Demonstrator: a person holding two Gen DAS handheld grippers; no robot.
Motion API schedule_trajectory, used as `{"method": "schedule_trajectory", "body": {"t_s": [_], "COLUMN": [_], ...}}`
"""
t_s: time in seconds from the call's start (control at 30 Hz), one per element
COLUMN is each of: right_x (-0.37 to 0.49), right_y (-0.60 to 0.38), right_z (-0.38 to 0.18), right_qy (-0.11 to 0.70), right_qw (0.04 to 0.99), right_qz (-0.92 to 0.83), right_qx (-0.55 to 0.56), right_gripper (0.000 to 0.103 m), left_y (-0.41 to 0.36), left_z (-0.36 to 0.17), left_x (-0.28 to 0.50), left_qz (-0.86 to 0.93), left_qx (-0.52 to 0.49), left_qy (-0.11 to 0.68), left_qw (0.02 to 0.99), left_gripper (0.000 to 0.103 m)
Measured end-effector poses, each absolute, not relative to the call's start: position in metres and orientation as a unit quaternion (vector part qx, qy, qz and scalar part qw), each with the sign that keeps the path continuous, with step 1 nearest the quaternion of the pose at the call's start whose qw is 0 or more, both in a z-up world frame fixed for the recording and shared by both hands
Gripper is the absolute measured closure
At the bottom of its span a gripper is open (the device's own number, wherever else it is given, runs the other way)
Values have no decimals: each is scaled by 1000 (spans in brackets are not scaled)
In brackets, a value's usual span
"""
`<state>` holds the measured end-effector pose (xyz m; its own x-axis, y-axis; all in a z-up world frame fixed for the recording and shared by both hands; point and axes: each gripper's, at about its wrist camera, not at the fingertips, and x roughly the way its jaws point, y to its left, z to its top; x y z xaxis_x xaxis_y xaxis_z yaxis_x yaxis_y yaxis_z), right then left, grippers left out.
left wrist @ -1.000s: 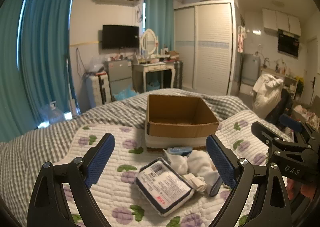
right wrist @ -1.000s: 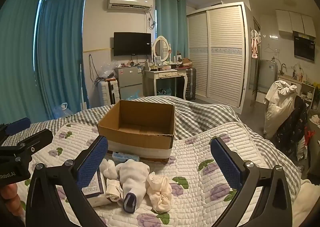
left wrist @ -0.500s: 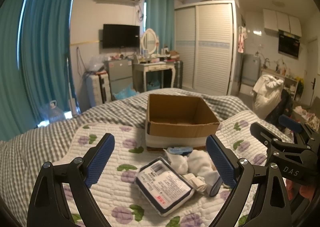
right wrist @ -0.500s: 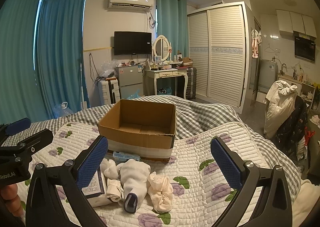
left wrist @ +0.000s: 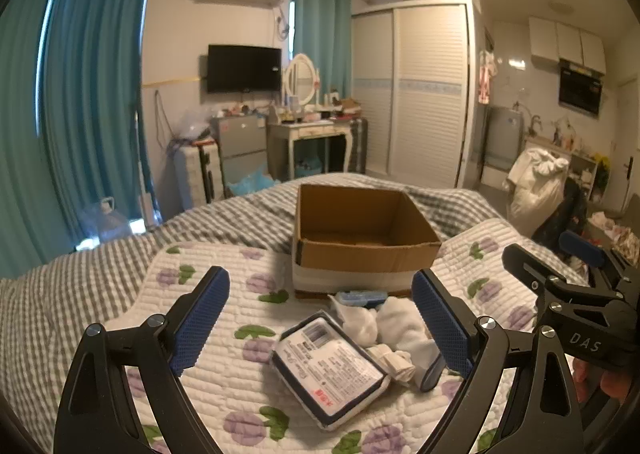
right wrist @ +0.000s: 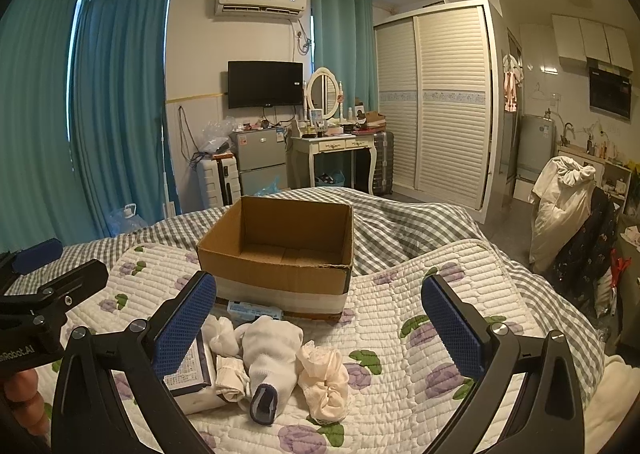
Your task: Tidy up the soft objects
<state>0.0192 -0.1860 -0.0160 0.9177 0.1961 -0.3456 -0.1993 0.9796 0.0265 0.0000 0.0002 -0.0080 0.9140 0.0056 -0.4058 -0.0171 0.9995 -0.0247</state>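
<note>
Both the left gripper (left wrist: 320, 318) and right gripper (right wrist: 320, 318) hover spread and empty above the quilt (right wrist: 400, 294). The soft pile, white sock (right wrist: 268, 354) and cream scrunchie (right wrist: 326, 378), lies before the empty cardboard box (right wrist: 276, 270). Nothing looks picked yet; next, 1 gripper should descend and pinch.

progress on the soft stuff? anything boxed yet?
Nothing boxed: the cardboard box looks empty. Both tools, left and right, are open and hold nothing. Left to do: white sock, cream scrunchie and wipes pack lie on the quilt.
</note>
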Motion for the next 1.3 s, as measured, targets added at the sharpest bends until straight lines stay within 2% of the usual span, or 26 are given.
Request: {"method": "schedule_trajectory", "body": {"t_s": [1.3], "right_x": [18], "right_y": [-187], "right_z": [-13], "right_qy": [178], "right_qw": [979], "right_qz": [99], "right_qx": [-6], "right_gripper": [0], "left_y": [-2], "left_z": [-7], "left_x": [-3], "left_qz": [5], "left_qx": [-15], "left_qy": [204], "left_qw": [979], "left_gripper": [8]}}
